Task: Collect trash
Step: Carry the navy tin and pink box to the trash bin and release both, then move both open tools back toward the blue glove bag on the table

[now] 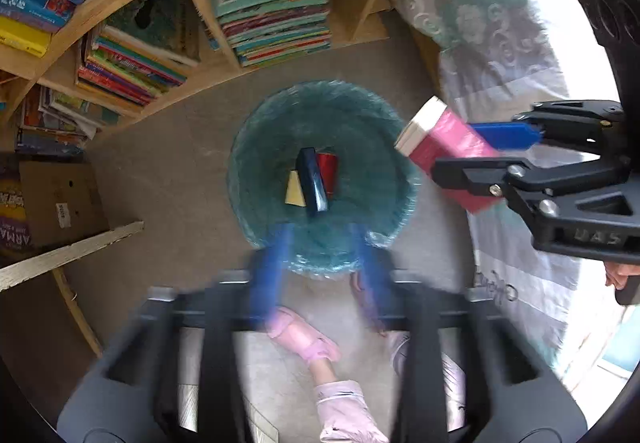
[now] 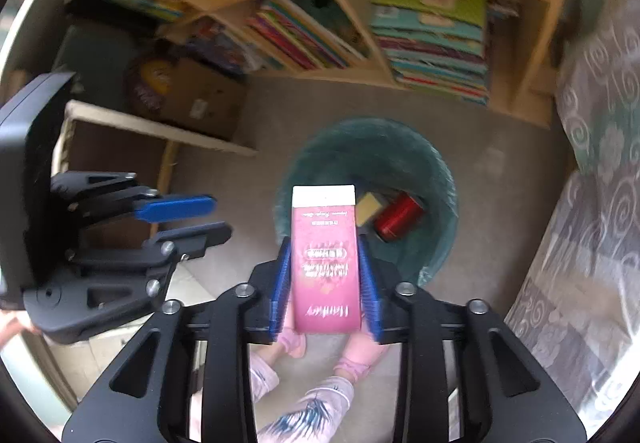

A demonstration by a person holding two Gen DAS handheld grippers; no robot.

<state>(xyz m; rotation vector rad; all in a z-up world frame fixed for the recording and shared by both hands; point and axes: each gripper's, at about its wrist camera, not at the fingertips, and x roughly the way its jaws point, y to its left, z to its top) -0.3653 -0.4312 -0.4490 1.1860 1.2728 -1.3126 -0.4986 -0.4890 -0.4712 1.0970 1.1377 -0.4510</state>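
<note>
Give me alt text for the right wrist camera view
The right gripper clamps a pink and white carton above a round teal-lined trash bin holding a red can. The open left gripper is alongside.

left gripper: black frame, blue fingers, silver screws
right gripper: black, blue fingers, embossed lettering
legs: pale pink patterned trousers
feet: pink shoes
</note>
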